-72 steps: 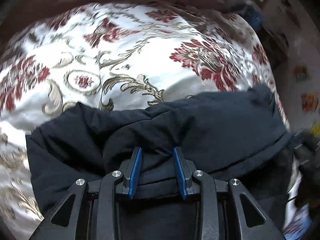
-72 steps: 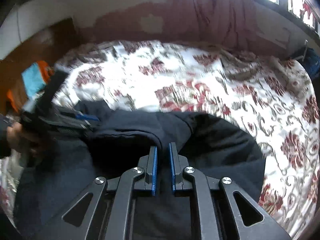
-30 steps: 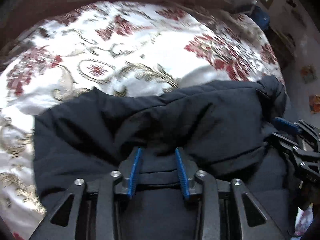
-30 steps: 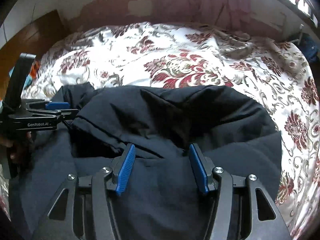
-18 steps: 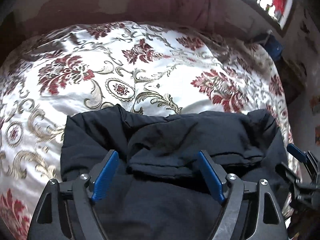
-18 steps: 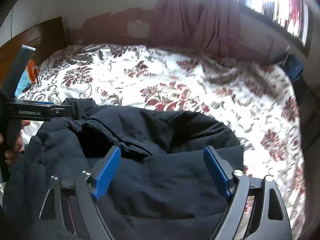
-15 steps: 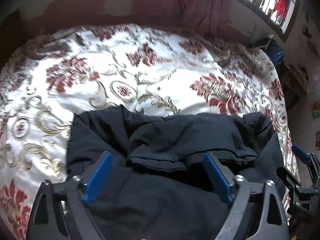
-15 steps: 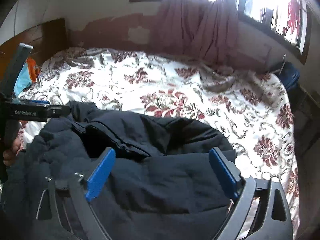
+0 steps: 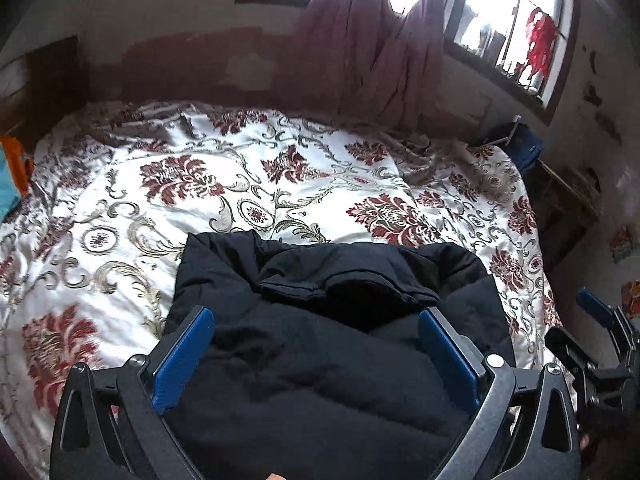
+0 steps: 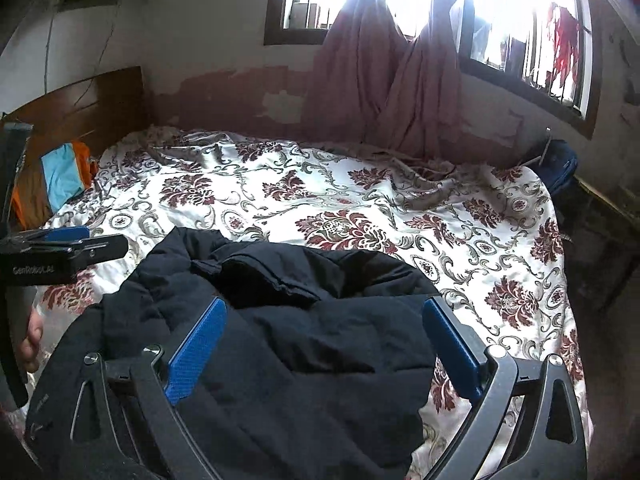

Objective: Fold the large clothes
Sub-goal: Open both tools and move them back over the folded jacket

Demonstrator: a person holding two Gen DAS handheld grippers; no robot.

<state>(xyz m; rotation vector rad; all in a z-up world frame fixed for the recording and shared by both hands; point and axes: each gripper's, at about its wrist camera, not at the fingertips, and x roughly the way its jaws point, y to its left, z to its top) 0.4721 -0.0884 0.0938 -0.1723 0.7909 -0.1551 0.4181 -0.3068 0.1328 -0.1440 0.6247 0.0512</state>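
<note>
A black padded jacket (image 9: 320, 340) lies folded in a heap on the near part of the bed, with a loose flap on top. It also shows in the right wrist view (image 10: 296, 340). My left gripper (image 9: 316, 344) is wide open and empty, raised above the jacket; it also shows at the left of the right wrist view (image 10: 76, 240). My right gripper (image 10: 324, 340) is wide open and empty above the jacket; it also shows at the right edge of the left wrist view (image 9: 600, 316).
The floral white and red bedspread (image 10: 340, 200) covers the bed. A wooden headboard (image 10: 80, 108) and orange and blue cloth (image 10: 60, 180) are at the left. Pink curtains (image 10: 380, 80) hang under windows. A dark blue bag (image 10: 560, 168) sits at the bed's far right corner.
Both grippers let go of the jacket, opened wide and lifted back and up. The jacket stays folded on the bed.
</note>
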